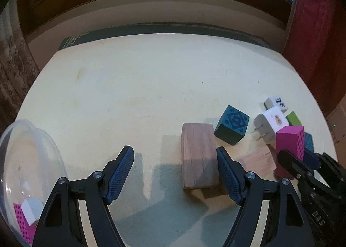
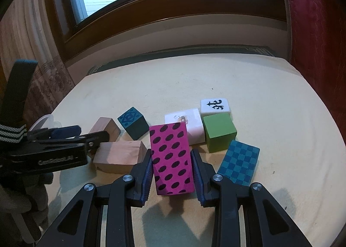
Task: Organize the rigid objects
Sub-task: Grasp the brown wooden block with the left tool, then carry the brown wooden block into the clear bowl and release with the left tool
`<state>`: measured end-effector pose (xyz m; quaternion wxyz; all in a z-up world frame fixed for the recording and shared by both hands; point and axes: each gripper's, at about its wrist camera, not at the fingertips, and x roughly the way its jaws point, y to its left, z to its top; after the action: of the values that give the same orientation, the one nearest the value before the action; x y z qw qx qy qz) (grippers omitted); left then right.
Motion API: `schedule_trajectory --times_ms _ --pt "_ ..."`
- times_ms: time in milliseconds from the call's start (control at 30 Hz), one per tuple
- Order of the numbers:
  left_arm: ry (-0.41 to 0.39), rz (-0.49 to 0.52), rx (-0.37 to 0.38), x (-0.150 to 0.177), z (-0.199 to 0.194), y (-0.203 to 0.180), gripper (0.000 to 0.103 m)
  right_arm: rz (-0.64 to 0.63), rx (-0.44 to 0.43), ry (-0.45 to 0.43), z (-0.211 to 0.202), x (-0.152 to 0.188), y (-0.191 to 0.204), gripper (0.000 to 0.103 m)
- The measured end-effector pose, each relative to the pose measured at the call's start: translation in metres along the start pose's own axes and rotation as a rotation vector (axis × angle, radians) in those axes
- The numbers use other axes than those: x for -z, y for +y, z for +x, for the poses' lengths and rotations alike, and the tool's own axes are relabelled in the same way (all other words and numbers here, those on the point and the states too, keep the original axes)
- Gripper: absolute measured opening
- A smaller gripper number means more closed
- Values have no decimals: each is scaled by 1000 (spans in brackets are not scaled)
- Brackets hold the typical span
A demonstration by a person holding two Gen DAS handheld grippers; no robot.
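My left gripper is open wide over the cream table. A plain wooden block lies between its fingers, close against the right finger. My right gripper is shut on a pink block with black dots, and the same pink block shows at the right of the left wrist view. Around it lie a second wooden block, a teal patterned cube, a white charger plug, a mahjong tile, a green cube and a teal checkered block.
A clear plastic bowl stands at the left table edge, holding another pink dotted block and a white piece. A window sill runs behind the table. A red curtain hangs at the right.
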<state>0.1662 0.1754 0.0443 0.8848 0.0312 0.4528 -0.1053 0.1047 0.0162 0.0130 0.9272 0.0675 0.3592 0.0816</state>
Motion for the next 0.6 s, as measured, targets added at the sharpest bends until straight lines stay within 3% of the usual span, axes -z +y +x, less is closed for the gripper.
schedule_trajectory --times_ms 100,167,267,333,400,600 --pt "-8 0 1 -2 4 -2 75 -5 3 -3 0 1 1 35" --pt "-7 -10 28 -3 6 0 68 -5 1 -4 0 1 1 35" --pt "-16 -14 61 -1 6 -3 56 -5 1 -4 0 1 1 35" --pt "-26 -14 91 -1 6 -5 40 -8 0 -4 0 1 2 35" --pt "-33 -15 124 1 5 -7 31 -12 -1 -4 0 2 2 35" --pt "-60 -55 104 7 -3 -3 31 -2 -17 -13 -3 2 0 35"
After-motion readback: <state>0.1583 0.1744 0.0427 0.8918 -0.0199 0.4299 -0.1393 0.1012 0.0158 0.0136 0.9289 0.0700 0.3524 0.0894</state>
